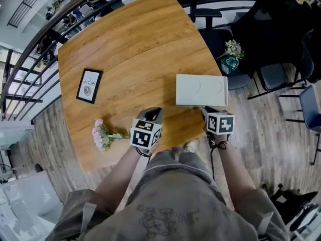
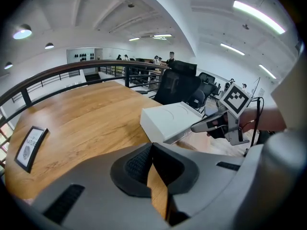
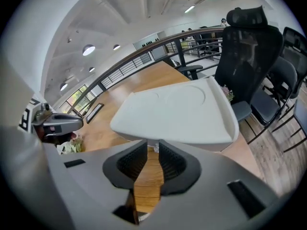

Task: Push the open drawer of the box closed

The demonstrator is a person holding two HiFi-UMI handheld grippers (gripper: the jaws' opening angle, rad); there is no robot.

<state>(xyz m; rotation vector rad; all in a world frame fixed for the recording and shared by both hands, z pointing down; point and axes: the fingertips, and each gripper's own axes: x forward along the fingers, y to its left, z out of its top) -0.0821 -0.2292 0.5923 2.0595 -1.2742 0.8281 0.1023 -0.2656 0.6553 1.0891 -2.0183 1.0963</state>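
The white box (image 1: 200, 90) lies near the front right edge of the wooden table (image 1: 130, 49). My right gripper (image 1: 208, 110) has its tips at the box's near face. In the right gripper view the box (image 3: 177, 111) fills the middle, and the right gripper (image 3: 153, 146) stands open by a narrow gap, with a small white bit of the box's front between the tips. I cannot tell how far the drawer stands out. My left gripper (image 1: 153, 113) hovers left of the box, apart from it. In its own view the left gripper (image 2: 152, 147) is shut on nothing, with the box (image 2: 170, 120) ahead to the right.
A framed picture (image 1: 89, 86) lies at the table's left. A small bunch of pink flowers (image 1: 103, 134) lies by the front edge, left of my left gripper. Black office chairs (image 1: 281, 74) and a potted plant (image 1: 231, 56) are beyond the table's right edge. A railing (image 1: 45, 29) runs behind.
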